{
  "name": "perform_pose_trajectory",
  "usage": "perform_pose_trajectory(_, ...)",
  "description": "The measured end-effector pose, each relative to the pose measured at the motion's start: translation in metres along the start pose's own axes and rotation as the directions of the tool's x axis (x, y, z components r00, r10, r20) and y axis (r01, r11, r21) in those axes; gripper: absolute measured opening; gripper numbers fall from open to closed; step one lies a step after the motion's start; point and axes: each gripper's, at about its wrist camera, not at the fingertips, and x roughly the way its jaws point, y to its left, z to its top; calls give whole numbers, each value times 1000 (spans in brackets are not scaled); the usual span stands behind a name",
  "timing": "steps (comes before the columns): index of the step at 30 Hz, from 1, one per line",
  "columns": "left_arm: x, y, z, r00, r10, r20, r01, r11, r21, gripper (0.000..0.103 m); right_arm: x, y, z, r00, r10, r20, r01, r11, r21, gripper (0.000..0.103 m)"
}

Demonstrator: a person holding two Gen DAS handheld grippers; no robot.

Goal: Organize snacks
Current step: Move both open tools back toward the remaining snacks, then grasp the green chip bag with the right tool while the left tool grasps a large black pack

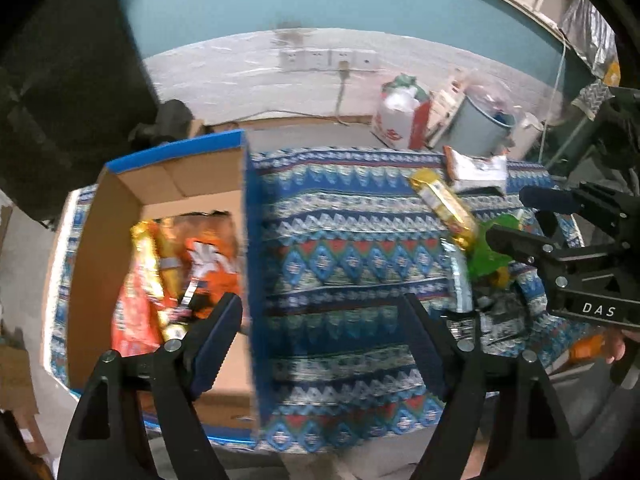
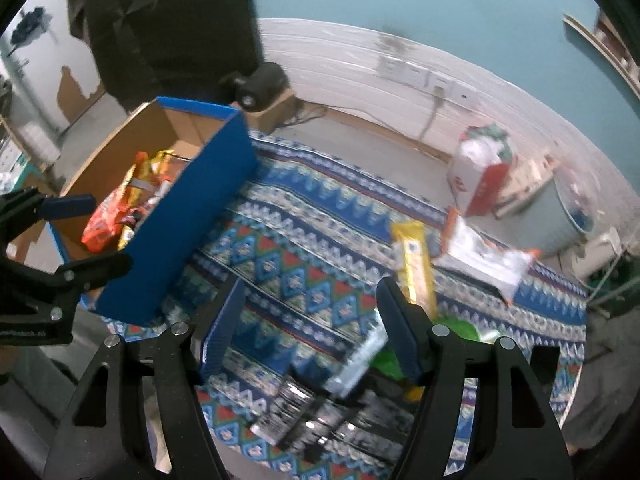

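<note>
A blue cardboard box point(image 1: 250, 240) point(image 2: 188, 220) stands at the left of a patterned cloth and holds several orange and yellow snack packs point(image 1: 160, 264) point(image 2: 120, 208). My left gripper point(image 1: 324, 320) is open and empty, straddling the box's right wall. My right gripper point(image 2: 312, 308) is open and empty above loose snacks: a yellow bar point(image 2: 414, 264) point(image 1: 444, 204), a white and orange pack point(image 2: 480, 256) point(image 1: 476, 168), a green pack point(image 2: 460, 328) point(image 1: 488, 256), a silver wrapper point(image 2: 360, 360) and a black and silver pack point(image 2: 340, 420).
The patterned cloth point(image 1: 340, 240) point(image 2: 300, 248) covers a low table. Beyond it are a red and white bag point(image 1: 400, 120) point(image 2: 480, 172), a grey bucket point(image 1: 480, 128) and wall sockets point(image 1: 328, 60). A dark cabinet point(image 2: 168, 20) stands at the back left.
</note>
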Motion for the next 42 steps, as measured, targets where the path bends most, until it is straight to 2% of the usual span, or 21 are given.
perform_pose_trajectory(7, 24, -39, -9, 996, -52, -72, 51, 999, -14, 81, -10, -39, -31, 999, -40, -14, 41, 996, 78, 71)
perform_pose_trajectory(12, 37, -75, -19, 992, -57, -113, 62, 997, 44, 81, -14, -65, -59, 996, -69, -48, 75, 988, 135, 72)
perform_pose_trajectory(19, 59, -115, -36, 982, -69, -175, 82, 994, 69, 81, -3, -96, -101, 984, -107, -145, 133, 973, 190, 73)
perform_pose_trajectory(22, 74, -133, -45, 974, -63, -216, 83, 993, 87, 81, -3, -108, -111, 980, -115, -161, 148, 965, 214, 73)
perform_pose_trajectory(29, 102, -145, -59, 964, -43, -263, 56, 998, 41, 81, -6, -130, -120, 980, -116, -160, 156, 949, 272, 73)
perform_pose_trajectory(33, 115, -147, -62, 951, -67, -302, 71, 997, 2, 81, -2, -137, -124, 979, -111, -169, 157, 945, 286, 73)
perform_pose_trajectory(39, 137, -158, -68, 937, -48, -346, 64, 997, 36, 83, 6, -143, -126, 978, -100, -181, 151, 943, 296, 74)
perform_pose_trajectory(41, 143, -159, -70, 934, -63, -352, 82, 996, 39, 82, 8, -144, -125, 979, -94, -181, 146, 943, 300, 74)
perform_pose_trajectory(42, 145, -159, -71, 932, -76, -354, 96, 995, 39, 77, 8, -144, -125, 979, -91, -180, 143, 943, 301, 74)
